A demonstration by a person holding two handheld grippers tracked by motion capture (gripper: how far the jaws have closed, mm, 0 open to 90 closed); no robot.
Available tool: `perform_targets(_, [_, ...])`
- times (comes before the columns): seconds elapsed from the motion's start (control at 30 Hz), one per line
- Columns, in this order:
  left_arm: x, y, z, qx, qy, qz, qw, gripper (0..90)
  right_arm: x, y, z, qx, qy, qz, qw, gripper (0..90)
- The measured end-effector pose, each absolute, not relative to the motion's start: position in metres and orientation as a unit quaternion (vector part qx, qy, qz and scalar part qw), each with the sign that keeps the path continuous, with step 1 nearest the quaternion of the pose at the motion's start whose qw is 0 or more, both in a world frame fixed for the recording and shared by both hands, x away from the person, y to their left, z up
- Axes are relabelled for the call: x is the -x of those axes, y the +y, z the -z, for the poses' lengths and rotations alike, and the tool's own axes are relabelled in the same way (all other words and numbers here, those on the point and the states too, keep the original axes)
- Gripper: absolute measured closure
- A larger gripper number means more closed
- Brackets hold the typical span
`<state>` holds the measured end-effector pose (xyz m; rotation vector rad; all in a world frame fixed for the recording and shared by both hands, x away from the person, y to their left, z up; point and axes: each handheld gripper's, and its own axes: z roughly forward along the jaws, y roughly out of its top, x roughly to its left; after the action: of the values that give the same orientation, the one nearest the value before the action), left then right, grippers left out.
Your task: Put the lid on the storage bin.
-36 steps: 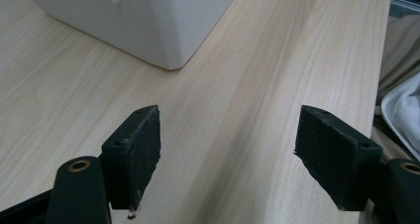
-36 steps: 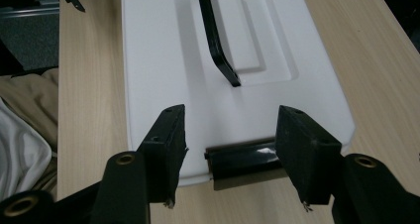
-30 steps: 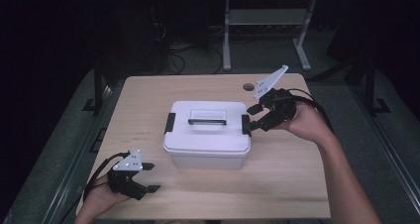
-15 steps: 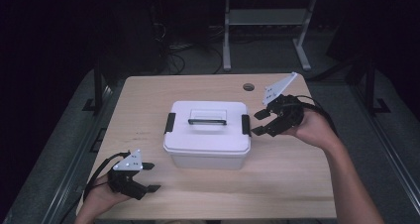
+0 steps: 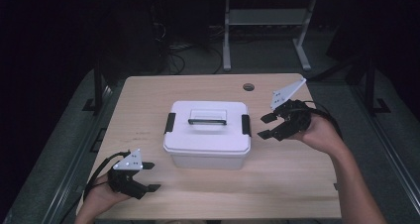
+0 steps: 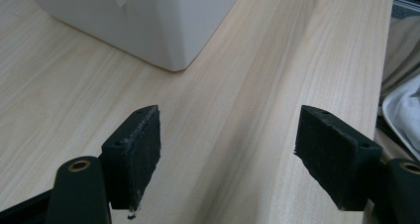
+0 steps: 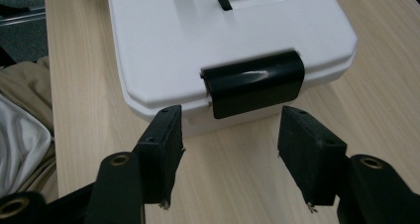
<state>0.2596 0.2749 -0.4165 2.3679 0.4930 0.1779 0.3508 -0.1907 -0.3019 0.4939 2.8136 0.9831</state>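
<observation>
A: Where does the black latch (image 7: 253, 89) lie?

B: Just ahead of the right gripper (image 7: 228, 149), between its spread fingers (image 7: 164, 143), long axis crosswise. Left gripper (image 5: 143, 177), also spread, sits well apart.

Left gripper view. The left gripper (image 6: 225, 152) hangs low over a light wooden table (image 6: 277, 60), its two black jaws spread wide with only bare wood grain between the pads. The left pad (image 6: 141, 149) shows a worn, frayed lower edge. Ahead and to the upper left stands the rounded corner of a white box (image 6: 163, 21), resting on the table and well apart from the jaws. At the right edge, beyond the table's border, lies beige and white cloth (image 6: 401, 92).
</observation>
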Motion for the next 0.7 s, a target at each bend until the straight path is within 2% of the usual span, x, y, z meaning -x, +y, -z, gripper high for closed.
perform_targets(0.7, [-0.258, 0.273, 0.417, -0.915, 0.192, -0.069, 0.348, 25.4, -0.336, -0.218, 0.324, -0.184, 0.925, -0.327, 0.064, 40.3])
